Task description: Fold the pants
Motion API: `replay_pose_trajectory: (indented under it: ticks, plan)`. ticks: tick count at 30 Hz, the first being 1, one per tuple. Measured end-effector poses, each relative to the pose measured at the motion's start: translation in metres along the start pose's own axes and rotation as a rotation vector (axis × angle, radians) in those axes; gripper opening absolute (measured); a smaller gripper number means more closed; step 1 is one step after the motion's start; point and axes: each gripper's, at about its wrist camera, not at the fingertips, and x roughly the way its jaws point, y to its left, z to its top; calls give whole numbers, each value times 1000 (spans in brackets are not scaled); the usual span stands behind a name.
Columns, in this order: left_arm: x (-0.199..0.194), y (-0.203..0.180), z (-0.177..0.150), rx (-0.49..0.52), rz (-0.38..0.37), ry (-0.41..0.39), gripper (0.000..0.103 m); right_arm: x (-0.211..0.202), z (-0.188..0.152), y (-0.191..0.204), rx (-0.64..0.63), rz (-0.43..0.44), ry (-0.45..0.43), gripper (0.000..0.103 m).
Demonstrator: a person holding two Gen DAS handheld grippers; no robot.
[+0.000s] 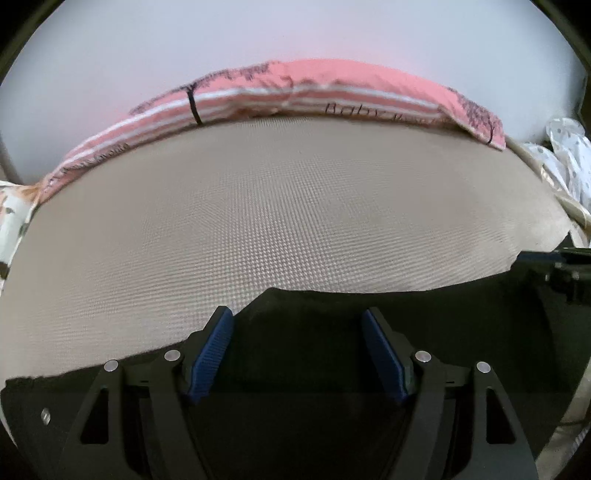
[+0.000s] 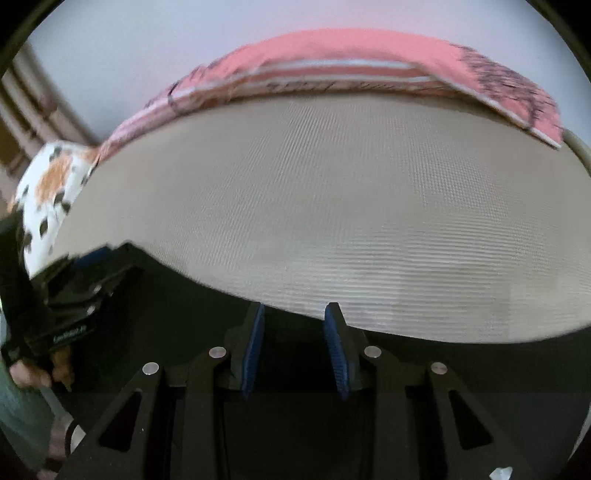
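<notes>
Dark pants [image 1: 303,332] lie flat at the near edge of a beige textured bed surface [image 1: 258,206]; they also show in the right wrist view [image 2: 207,317]. My left gripper [image 1: 297,317] is open, its blue pads [image 1: 212,354] wide apart just over the dark cloth near its far edge. My right gripper [image 2: 294,314] is open with a narrower gap, its blue pads [image 2: 255,350] over the dark cloth edge. The left gripper also shows in the right wrist view [image 2: 85,288], at the left. Nothing is held.
A pink striped blanket [image 1: 295,92] with black print lies along the far edge of the bed, against a pale wall [image 1: 258,33]. A white patterned cloth [image 2: 51,192] sits at the left, a dotted white cloth [image 1: 565,155] at the right.
</notes>
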Motion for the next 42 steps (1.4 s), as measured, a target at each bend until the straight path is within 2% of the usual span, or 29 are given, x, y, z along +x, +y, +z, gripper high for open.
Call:
replay_pose_trajectory:
  ticks: [2, 4, 8, 11, 14, 16, 19, 21, 24, 28, 31, 33, 38, 40, 41, 42]
  plan:
    - [-17, -4, -8, -5, -17, -20, 73, -13, -3, -16, 31, -18, -31, 34]
    - [-29, -9, -17, 8, -19, -34, 73, -28, -11, -43, 71, -77, -55, 34]
    - [-43, -12, -39, 35, 15, -20, 73, -46, -22, -104, 173, -171, -65, 34]
    - [-44, -2, -55, 33, 57, 15, 73, -54, -34, -161, 241, -278, -39, 34]
    - [-41, 14, -67, -27, 57, 48, 73, -64, -51, -199, 306, -324, -18, 34]
    - [-47, 16, -70, -36, 48, 36, 73, -78, -65, -214, 327, -326, -20, 34]
    - [-53, 10, -67, -37, 78, 28, 73, -104, -80, -221, 359, -328, -39, 35]
    - [-63, 1, -64, -34, 40, 5, 73, -117, -88, -215, 357, -333, -54, 35]
    - [-73, -20, -63, 24, 5, -7, 73, -126, -107, -205, 342, -320, -37, 36]
    - [-78, -51, -76, 120, -50, 22, 73, -127, -137, -205, 327, -340, 1, 36]
    - [-80, -62, -91, 177, -51, 48, 73, -130, -165, -209, 320, -370, 39, 37]
    - [-78, -62, -105, 183, -43, 94, 73, -135, -183, -214, 350, -362, 22, 48]
    - [-84, -51, -115, 95, -33, 109, 73, -150, -196, -229, 399, -309, 6, 48]
    - [-88, -51, -112, 87, -23, 102, 73, -157, -194, -243, 444, -220, -26, 48]
    - [-90, -53, -107, 88, -19, 97, 73, -158, -192, -251, 476, -145, -38, 48]
    - [-92, -56, -104, 87, -23, 92, 73, -158, -191, -264, 522, -25, -46, 48]
